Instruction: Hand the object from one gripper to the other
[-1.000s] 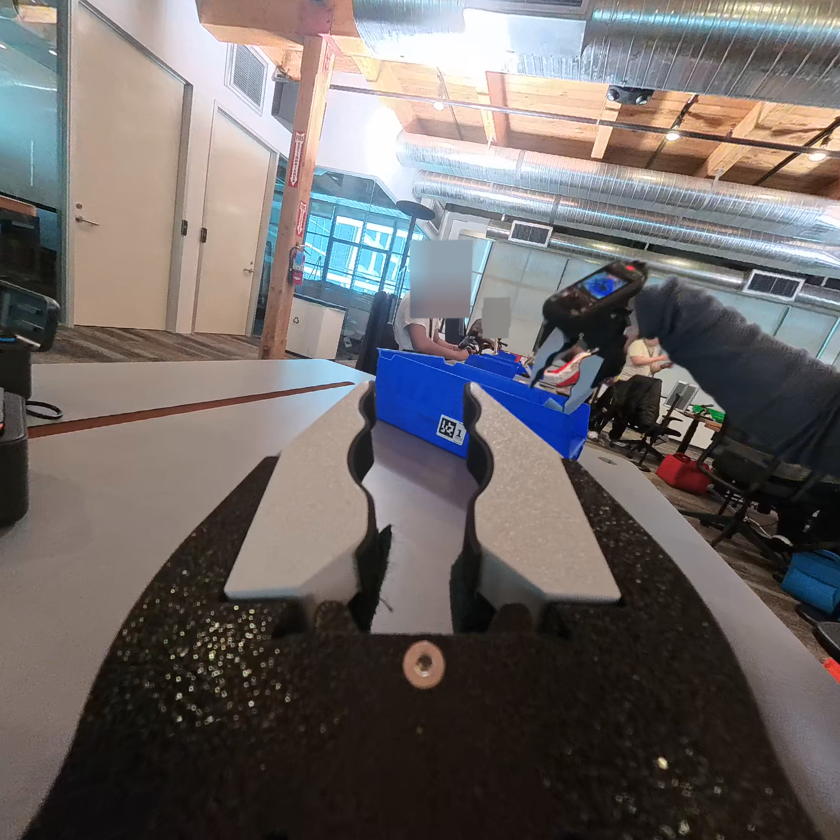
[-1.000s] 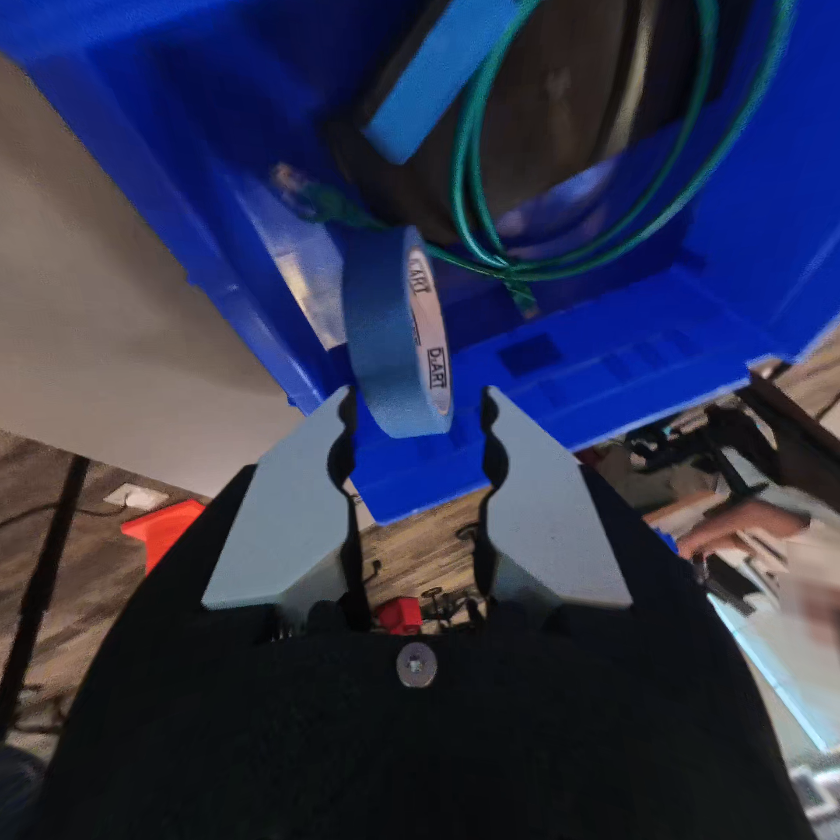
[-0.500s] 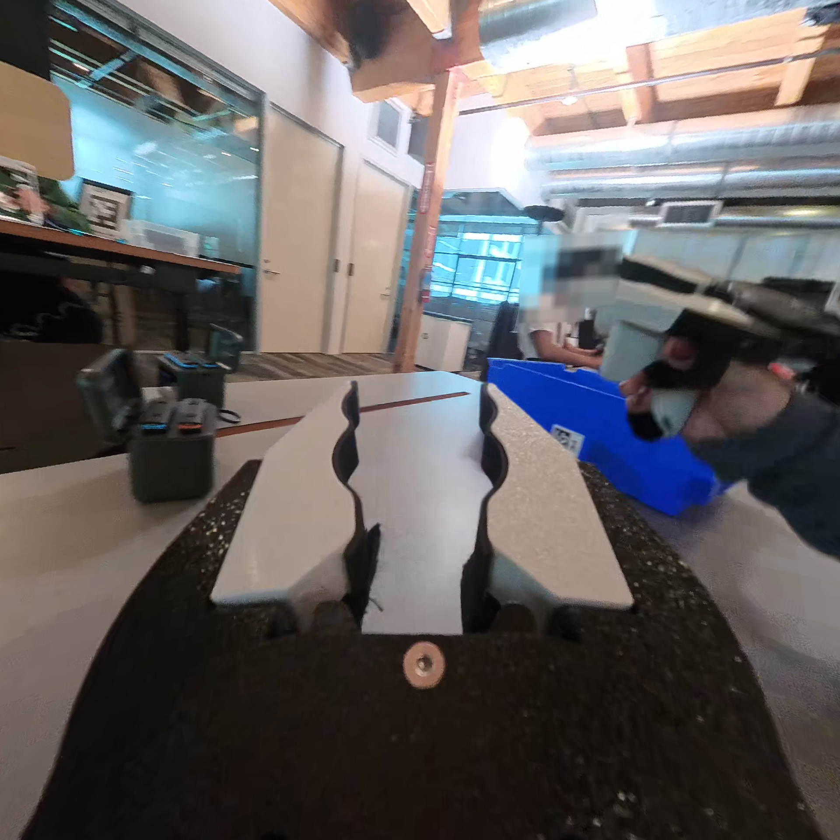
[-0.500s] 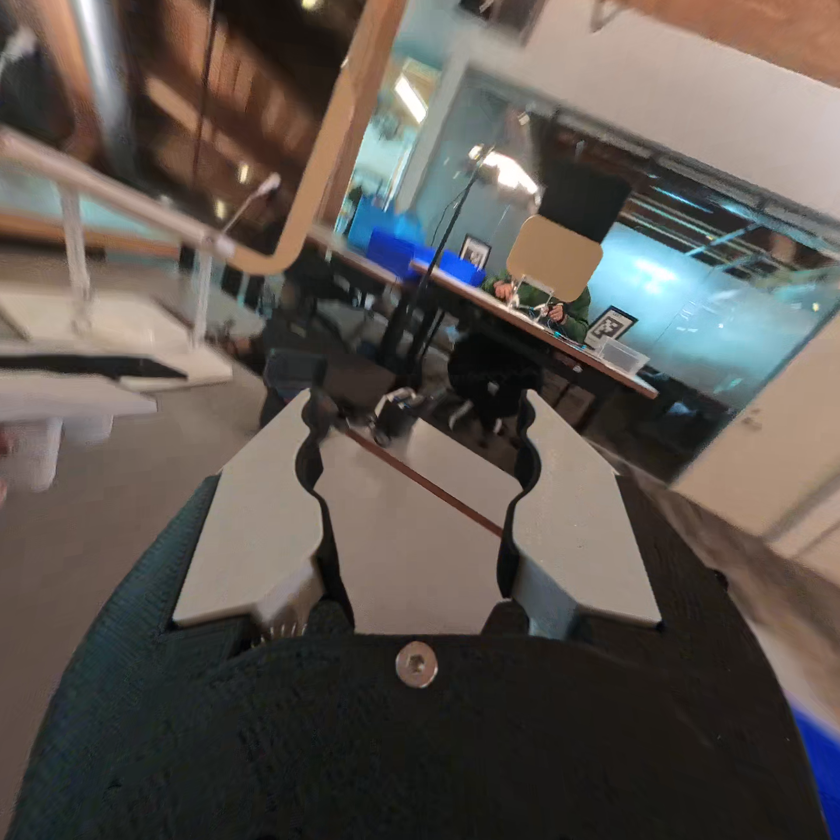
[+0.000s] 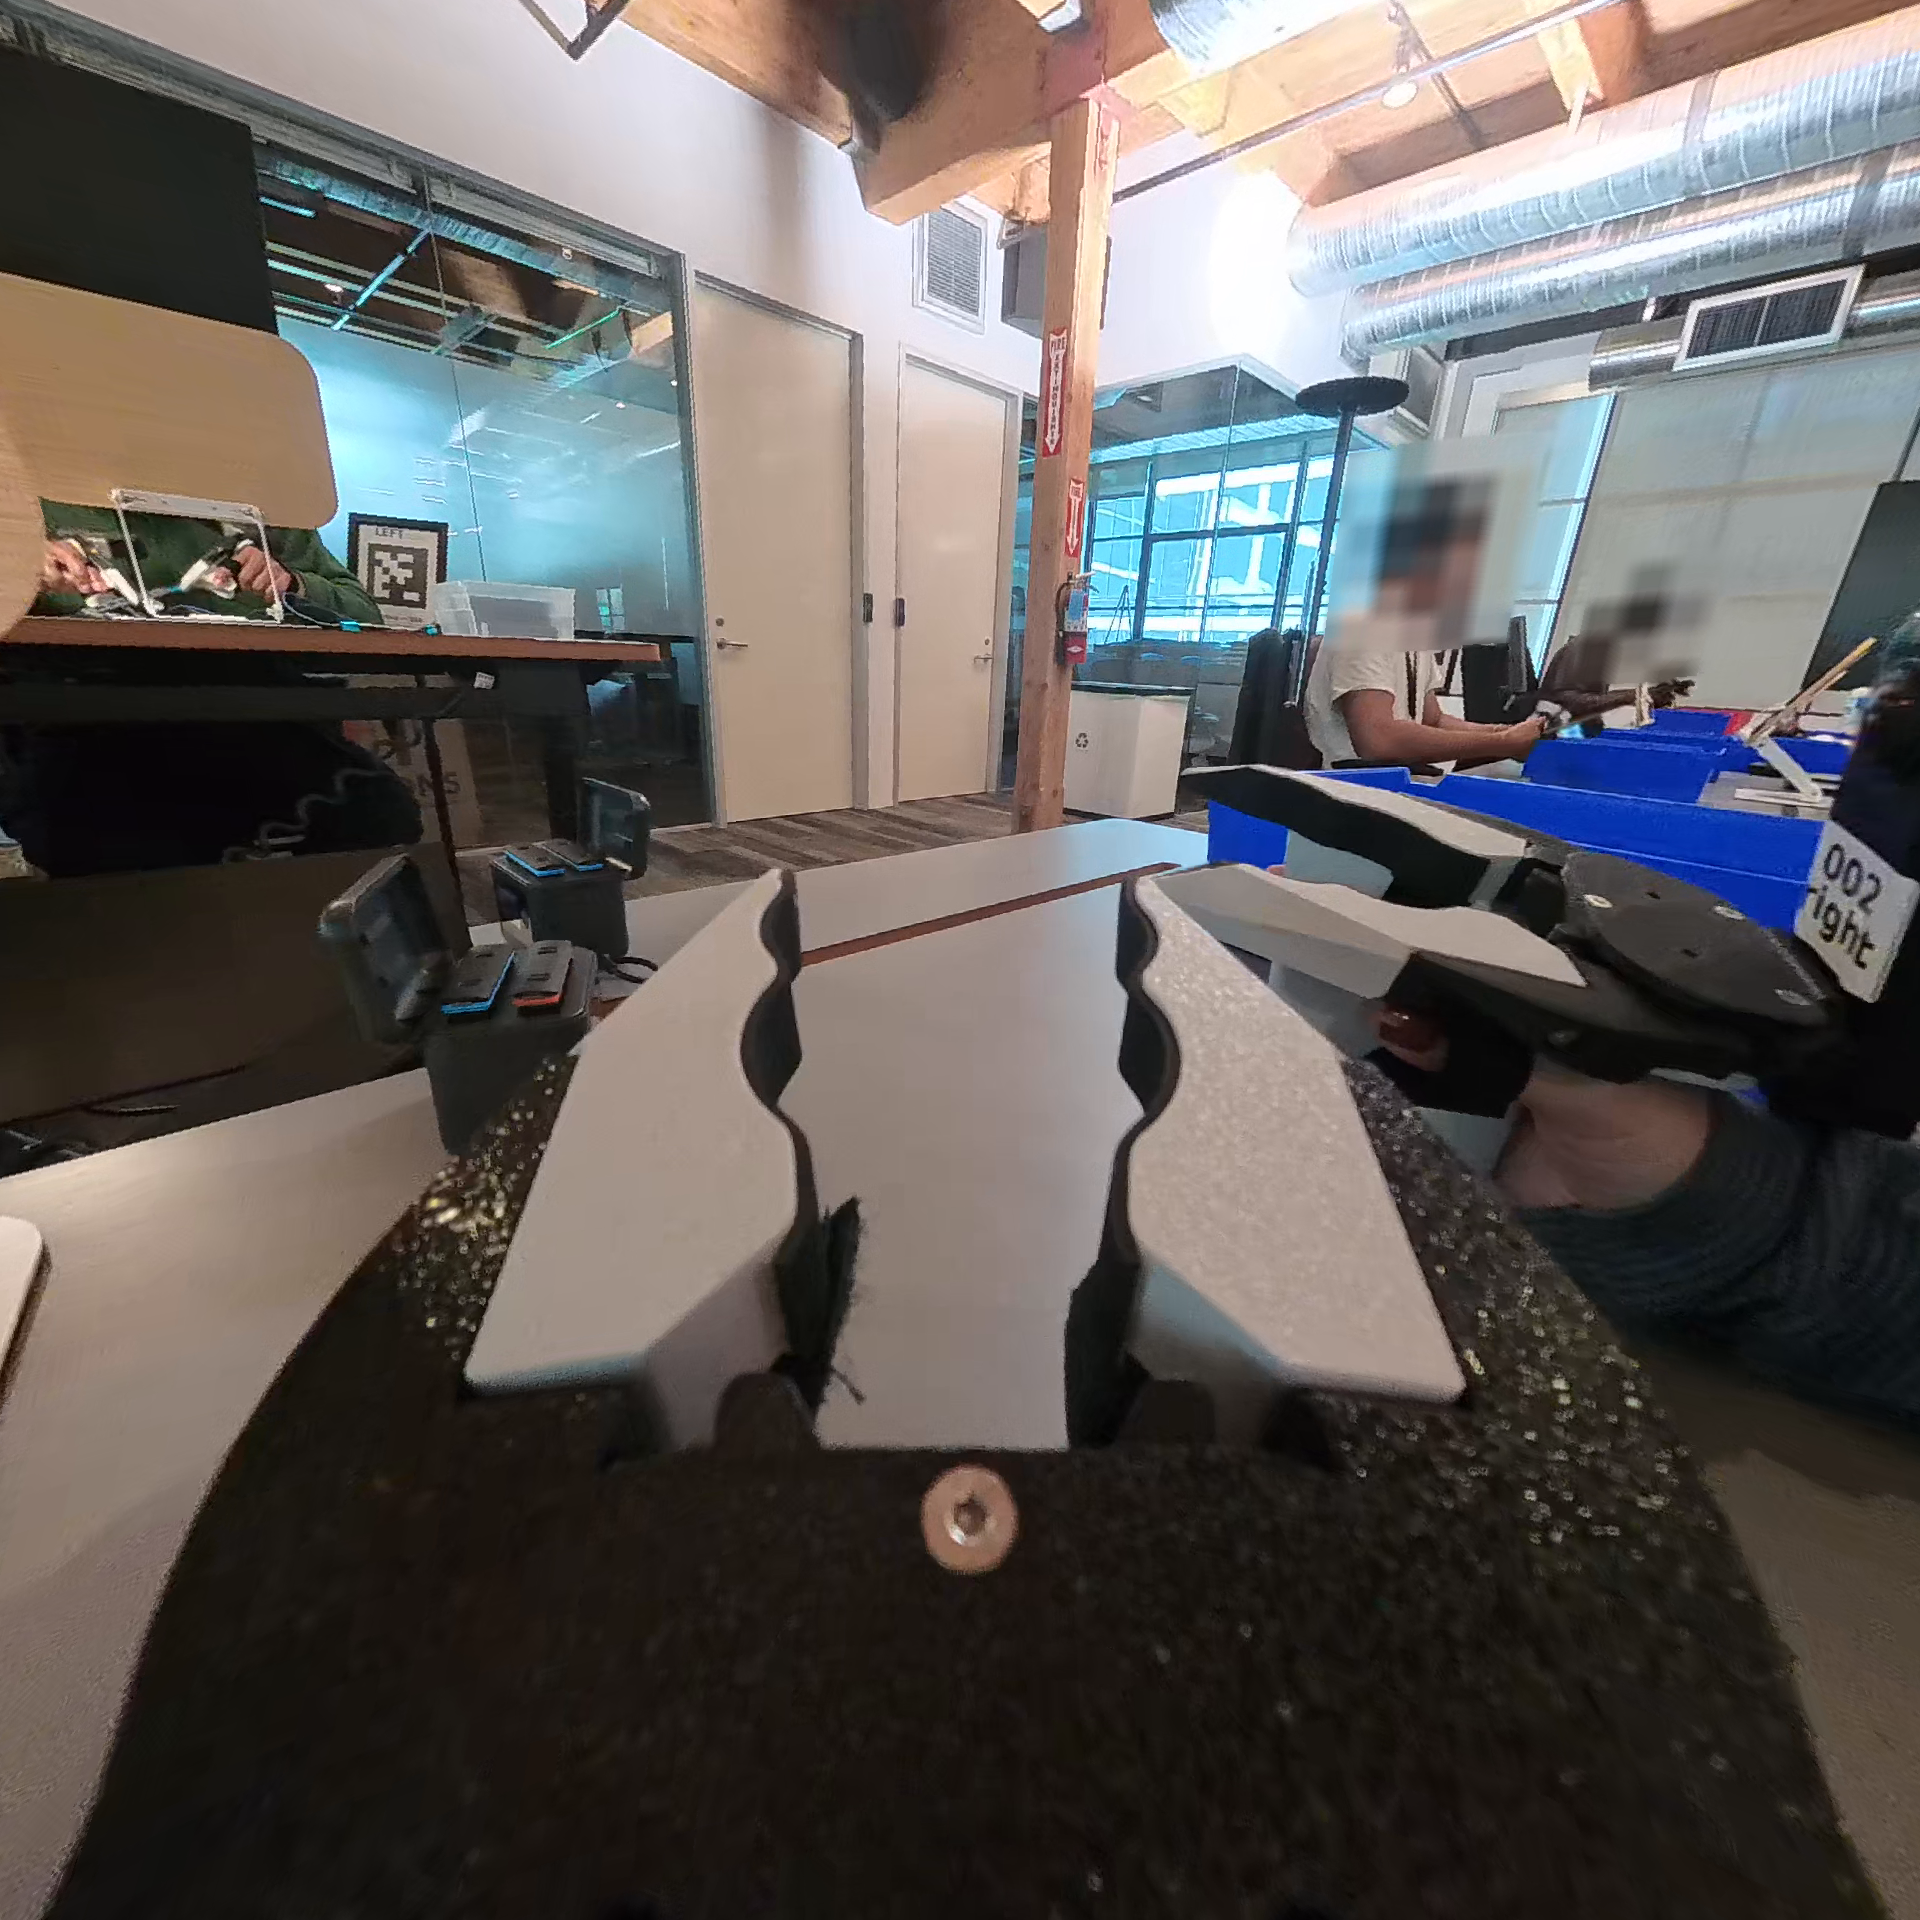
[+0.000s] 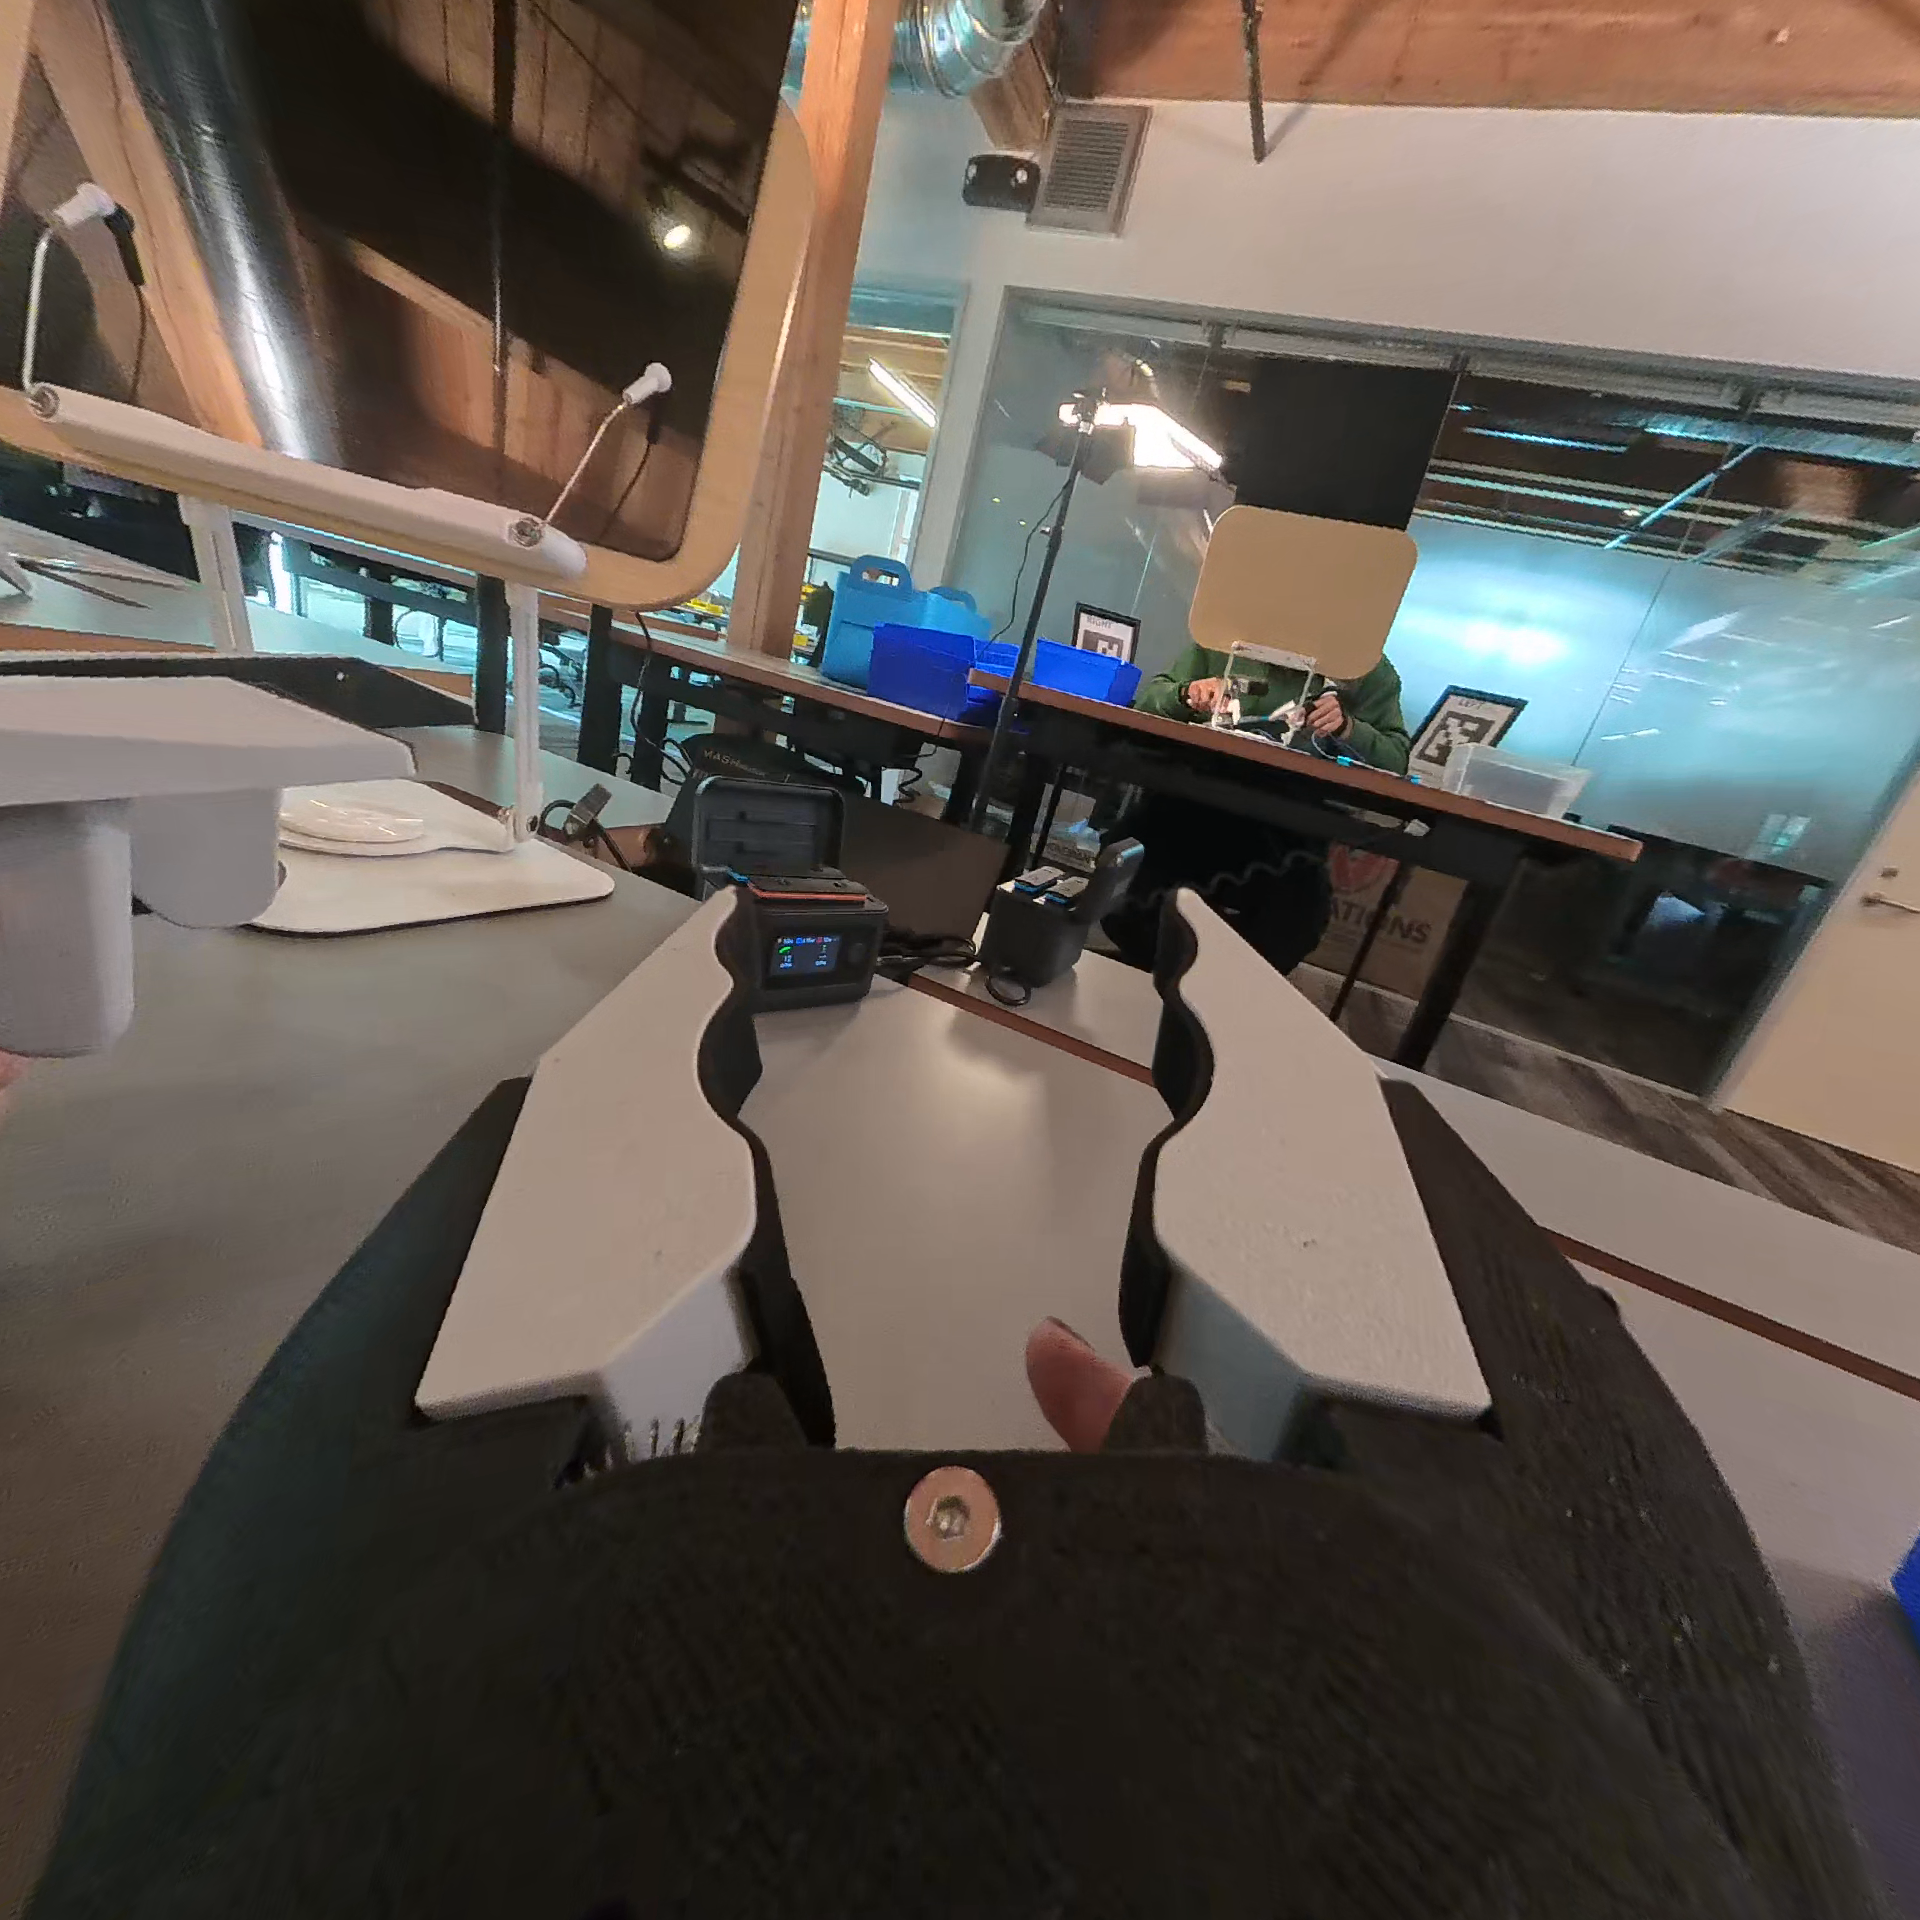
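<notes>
My left gripper [image 5: 956, 894] is open and empty, low over the grey table [image 5: 935, 1039]. My right gripper [image 6: 956, 914] is open and empty too. In the left wrist view the right gripper [image 5: 1195, 831] lies on its side just right of my left fingers, held by a hand in a fingerless glove [image 5: 1455, 1070]. One grey finger [image 6: 187, 738] of the left gripper shows at the left edge of the right wrist view. No object to hand over is in view. The blue bin [image 5: 1662, 842] stands behind the right gripper, its inside hidden.
Two dark charger cases [image 5: 488, 997] [image 6: 821, 935] stand at the table's far side with cables. A white stand with a flat base [image 6: 436, 883] is at the left. A brown stripe [image 6: 1039, 1023] crosses the table. People sit at desks behind.
My right gripper left the blue tape roll in the blue bin, swung down beside the left gripper and opened wider. My left gripper turned left and opened a little wider.
</notes>
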Tool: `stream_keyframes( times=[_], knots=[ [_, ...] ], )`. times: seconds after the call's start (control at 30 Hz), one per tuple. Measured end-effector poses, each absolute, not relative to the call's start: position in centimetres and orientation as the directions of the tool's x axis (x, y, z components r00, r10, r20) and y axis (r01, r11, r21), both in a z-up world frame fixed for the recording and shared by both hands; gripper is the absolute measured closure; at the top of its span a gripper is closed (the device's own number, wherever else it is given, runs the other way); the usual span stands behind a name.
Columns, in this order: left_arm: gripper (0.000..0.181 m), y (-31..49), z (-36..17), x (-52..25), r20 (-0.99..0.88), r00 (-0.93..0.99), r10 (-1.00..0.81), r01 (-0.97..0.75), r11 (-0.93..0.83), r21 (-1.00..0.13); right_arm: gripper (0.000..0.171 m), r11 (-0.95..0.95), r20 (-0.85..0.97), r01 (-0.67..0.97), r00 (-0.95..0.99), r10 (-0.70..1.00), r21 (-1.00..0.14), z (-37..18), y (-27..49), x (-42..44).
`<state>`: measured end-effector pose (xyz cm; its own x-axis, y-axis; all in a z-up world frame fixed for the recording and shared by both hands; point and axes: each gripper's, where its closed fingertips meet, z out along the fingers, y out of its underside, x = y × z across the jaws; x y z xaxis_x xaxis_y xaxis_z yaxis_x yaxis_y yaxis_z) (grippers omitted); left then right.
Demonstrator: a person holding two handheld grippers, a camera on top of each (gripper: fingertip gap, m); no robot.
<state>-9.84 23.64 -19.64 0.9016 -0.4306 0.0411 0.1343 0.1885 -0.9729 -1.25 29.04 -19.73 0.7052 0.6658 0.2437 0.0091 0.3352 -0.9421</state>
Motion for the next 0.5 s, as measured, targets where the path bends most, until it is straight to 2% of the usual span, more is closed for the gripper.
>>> stream_keyframes(
  times=[0.17, 0.2, 0.33, 0.4, 0.5],
  knots=[
    [0.112, 23.8, -19.4, -11.0, 0.102, 0.910, -0.402, 0.194, 0.195, -0.961, 0.097, 0.359, 0.276, 0.023, 0.685, 0.674, -0.933, -19.8, 28.6, -1.6],
    [0.104, 23.8, -19.3, -11.1, 0.107, 0.910, -0.401, 0.201, 0.198, -0.960, 0.098, 0.364, 0.284, 0.027, 0.681, 0.675, -0.931, -19.8, 28.5, -1.7],
    [0.042, 23.9, -18.8, -10.2, 0.092, 0.905, -0.416, 0.178, 0.172, -0.969, 0.097, 0.378, 0.301, 0.032, 0.669, 0.680, -0.925, -19.8, 28.2, -1.9],
    [0.029, 23.0, -16.8, -9.4, 0.071, 0.902, -0.426, 0.167, 0.194, -0.967, 0.097, 0.381, 0.305, 0.032, 0.664, 0.683, -0.924, -19.8, 28.1, -2.0],
    [0.029, 20.0, -13.3, -9.8, 0.034, 0.932, -0.360, 0.116, 0.210, -0.971, 0.097, 0.381, 0.304, 0.030, 0.661, 0.686, -0.924, -19.8, 28.0, -2.0]
  ],
)
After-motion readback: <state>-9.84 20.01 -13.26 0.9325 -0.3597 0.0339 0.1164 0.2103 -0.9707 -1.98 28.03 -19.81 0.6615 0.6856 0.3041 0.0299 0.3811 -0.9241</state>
